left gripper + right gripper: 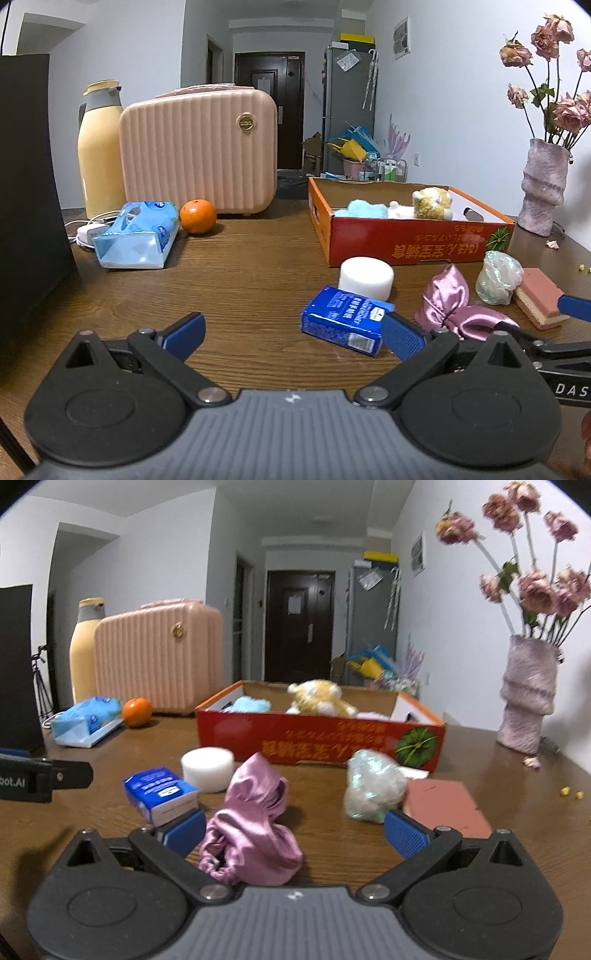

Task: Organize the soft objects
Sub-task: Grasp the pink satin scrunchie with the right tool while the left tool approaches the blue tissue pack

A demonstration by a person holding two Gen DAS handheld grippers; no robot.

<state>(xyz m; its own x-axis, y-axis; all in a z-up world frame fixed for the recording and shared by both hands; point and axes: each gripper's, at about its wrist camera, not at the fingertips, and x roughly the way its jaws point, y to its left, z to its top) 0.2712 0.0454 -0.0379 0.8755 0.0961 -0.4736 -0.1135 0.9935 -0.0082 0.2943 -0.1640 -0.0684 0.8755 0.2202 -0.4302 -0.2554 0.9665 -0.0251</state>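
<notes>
A brown wooden table (pixel 240 266) carries everything. At its far left stands a pink suitcase (pixel 199 151) with a yellow flask (pixel 99 151) beside it; a black panel (pixel 29 177) blocks the left edge. The red box (pixel 317 738) sits mid-table, open, holding a blue plush (pixel 247 703) and a tan toy (pixel 317 699). A vase (pixel 526 698) of dried roses stands at the far right. Near the suitcase lie a tissue pack (pixel 136 232) and an orange (pixel 197 216).

In front of the box the loose items crowd together: a white foam puck (pixel 207 766), a blue carton (pixel 160 794) just beside it, a pink satin pouch (pixel 255 823), a crinkly plastic bundle (pixel 373 786) and a pink sponge (pixel 447 805) touching that bundle.

The right gripper (pixel 295 829) is spread wide, its fingers either side of the pouch, not closed on it. The left gripper (pixel 293 332) is also wide, holding nothing; its right finger overlaps the carton's near corner in view, and I cannot tell whether they touch.
</notes>
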